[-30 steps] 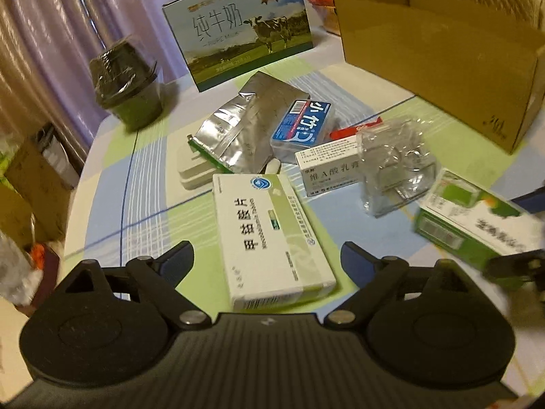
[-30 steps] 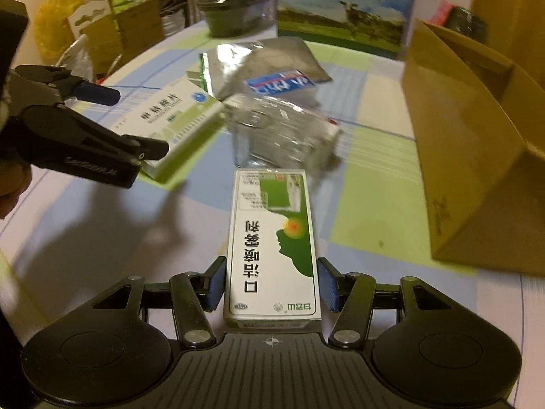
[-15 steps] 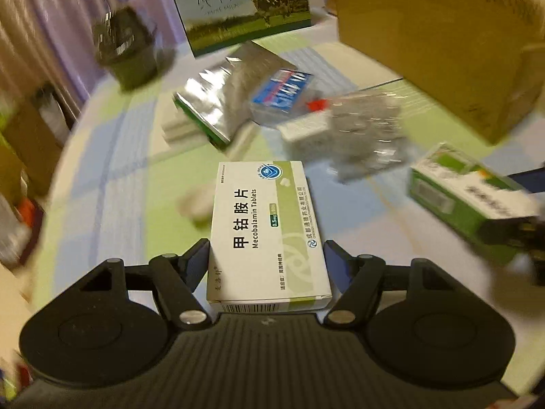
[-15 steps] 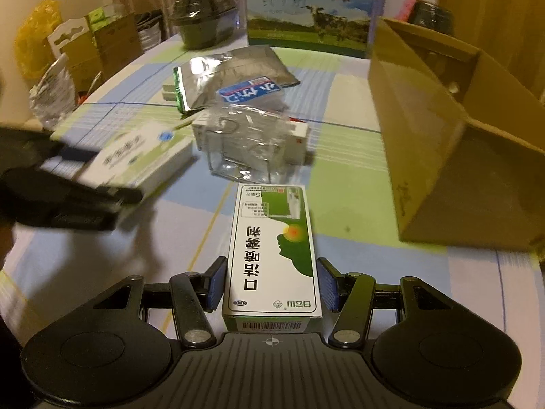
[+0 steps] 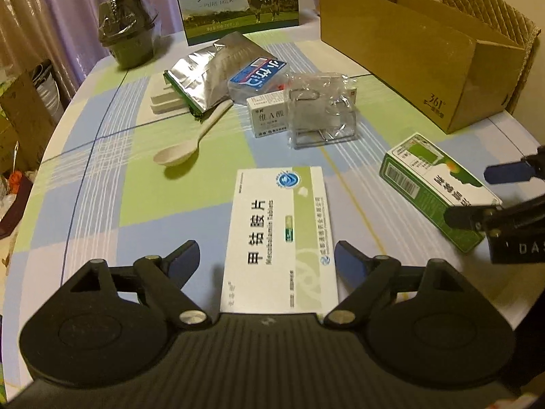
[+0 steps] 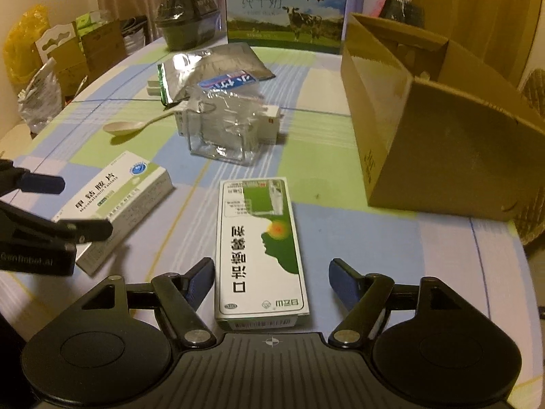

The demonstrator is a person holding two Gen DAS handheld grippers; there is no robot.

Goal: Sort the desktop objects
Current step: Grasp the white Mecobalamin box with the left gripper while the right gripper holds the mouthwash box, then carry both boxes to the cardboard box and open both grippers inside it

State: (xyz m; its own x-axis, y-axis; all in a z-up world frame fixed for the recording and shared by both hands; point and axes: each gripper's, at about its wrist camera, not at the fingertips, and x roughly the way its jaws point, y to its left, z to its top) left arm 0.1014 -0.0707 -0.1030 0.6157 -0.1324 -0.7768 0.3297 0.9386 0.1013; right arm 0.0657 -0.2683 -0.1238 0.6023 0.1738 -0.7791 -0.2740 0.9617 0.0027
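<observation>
Both tongs stand wide, gripping nothing. The left gripper [image 5: 266,259] straddles a flat white-and-green pill box [image 5: 282,238] of smooth card, lying on the checked tablecloth [image 5: 102,170] with a gap at each fingertip. The right gripper [image 6: 271,281] likewise brackets a long green-and-white spray box [image 6: 260,248], untouched. Farther back lie a pale plastic spoon [image 5: 190,139], a crinkled silver foil pouch [image 5: 211,68], a clear wrapped wire stand [image 5: 322,112] and an open brown cardboard box [image 6: 439,129].
</observation>
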